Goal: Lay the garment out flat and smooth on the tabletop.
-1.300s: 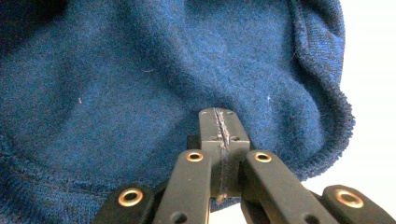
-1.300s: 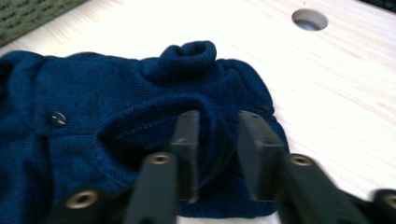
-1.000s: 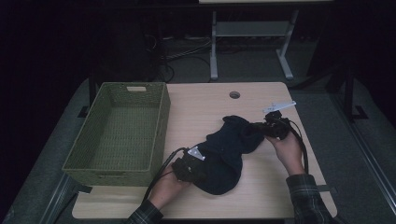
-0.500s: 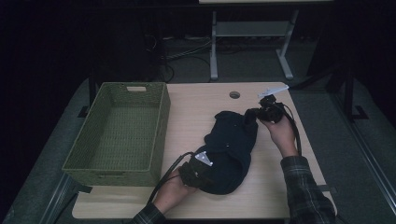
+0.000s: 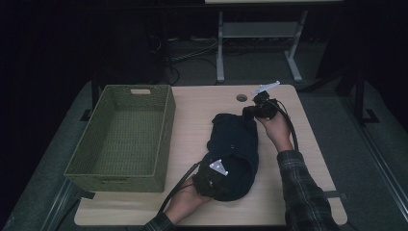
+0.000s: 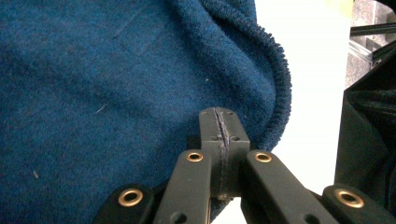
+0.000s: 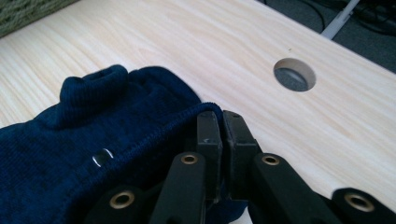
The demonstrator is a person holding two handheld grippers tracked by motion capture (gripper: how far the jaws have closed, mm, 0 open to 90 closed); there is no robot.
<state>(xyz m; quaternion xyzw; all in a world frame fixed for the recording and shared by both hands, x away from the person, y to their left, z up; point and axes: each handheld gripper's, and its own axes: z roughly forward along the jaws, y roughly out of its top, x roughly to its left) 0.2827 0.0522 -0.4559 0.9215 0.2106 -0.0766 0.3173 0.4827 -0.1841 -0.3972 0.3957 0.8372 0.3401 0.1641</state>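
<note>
Centrally on the pale wooden table (image 5: 202, 125) lies a dark navy knitted fleece garment (image 5: 233, 154), stretched lengthwise between two hand-held grippers. At its near end, the left gripper (image 5: 211, 175) has its black jaws clenched on the fuzzy blue cloth; the left gripper view shows fabric squeezed in the seam between the pads, beside a ribbed, curled hem. At the far end, the right gripper (image 5: 250, 113) grasps a stitched edge, jaws pressed nearly together on it. The right gripper view reveals a small metal snap (image 7: 102, 156) and a round cable hole (image 7: 294, 74) in the tabletop. Left of the garment, in the high view, sits a rectangular green woven basket (image 5: 166, 120).
</note>
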